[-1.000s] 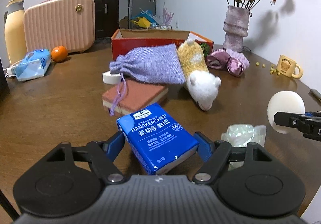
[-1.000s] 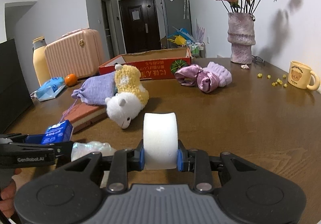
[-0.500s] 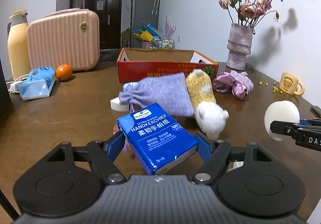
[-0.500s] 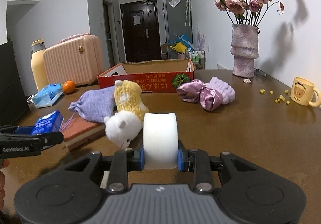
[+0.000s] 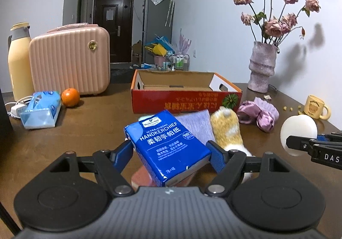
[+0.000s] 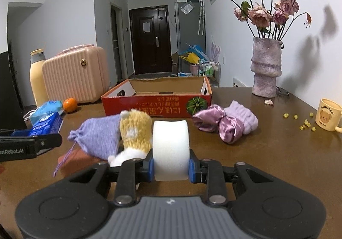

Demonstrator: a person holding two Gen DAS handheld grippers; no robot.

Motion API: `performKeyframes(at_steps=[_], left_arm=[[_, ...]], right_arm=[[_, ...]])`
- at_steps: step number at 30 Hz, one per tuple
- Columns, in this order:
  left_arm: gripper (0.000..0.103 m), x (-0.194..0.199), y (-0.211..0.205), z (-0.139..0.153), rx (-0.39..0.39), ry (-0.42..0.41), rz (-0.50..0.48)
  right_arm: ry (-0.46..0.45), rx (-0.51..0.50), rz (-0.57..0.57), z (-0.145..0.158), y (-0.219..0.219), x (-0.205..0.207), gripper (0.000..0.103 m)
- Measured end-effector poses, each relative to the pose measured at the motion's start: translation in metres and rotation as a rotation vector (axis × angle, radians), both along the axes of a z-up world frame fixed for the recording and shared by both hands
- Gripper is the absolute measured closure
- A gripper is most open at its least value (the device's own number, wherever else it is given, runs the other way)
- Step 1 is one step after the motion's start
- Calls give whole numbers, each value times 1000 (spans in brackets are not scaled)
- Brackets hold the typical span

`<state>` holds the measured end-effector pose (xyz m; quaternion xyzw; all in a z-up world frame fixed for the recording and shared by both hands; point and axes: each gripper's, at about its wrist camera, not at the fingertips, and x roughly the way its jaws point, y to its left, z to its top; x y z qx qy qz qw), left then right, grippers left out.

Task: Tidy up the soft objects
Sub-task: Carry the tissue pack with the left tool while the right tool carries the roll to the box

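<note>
My left gripper (image 5: pixel 171 153) is shut on a blue handkerchief tissue pack (image 5: pixel 166 144), held above the table. My right gripper (image 6: pixel 171 166) is shut on a white foam sponge (image 6: pixel 171 149); the sponge also shows at the right of the left wrist view (image 5: pixel 298 132). Ahead stands an open red cardboard box (image 5: pixel 186 102) (image 6: pixel 156 106). In front of it lie a purple drawstring pouch (image 6: pixel 98 138), a yellow and white plush toy (image 6: pixel 133 132) and purple scrunchies (image 6: pixel 226 123). A brown sponge block (image 6: pixel 72 159) lies under the pouch.
A pink suitcase (image 5: pixel 70 63), a yellow thermos (image 5: pixel 18 67), an orange (image 5: pixel 70 97) and a light blue tissue pack (image 5: pixel 41 108) stand at the left. A flower vase (image 6: pixel 266 67) and a yellow mug (image 6: pixel 328 115) with scattered crumbs are at the right.
Both grippers have risen and moved forward toward the red box with their loads. The plush toy and pouch now lie closer and lower in both views.
</note>
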<state>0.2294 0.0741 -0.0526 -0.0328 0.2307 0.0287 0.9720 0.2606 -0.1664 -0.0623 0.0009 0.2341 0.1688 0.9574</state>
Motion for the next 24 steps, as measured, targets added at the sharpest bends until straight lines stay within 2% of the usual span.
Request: performKeyframes(at_steps=[24], left_arm=[[27,82,18,42,-33,-76,6]], right_arm=[[-45,39,-13,31,26,83,74]])
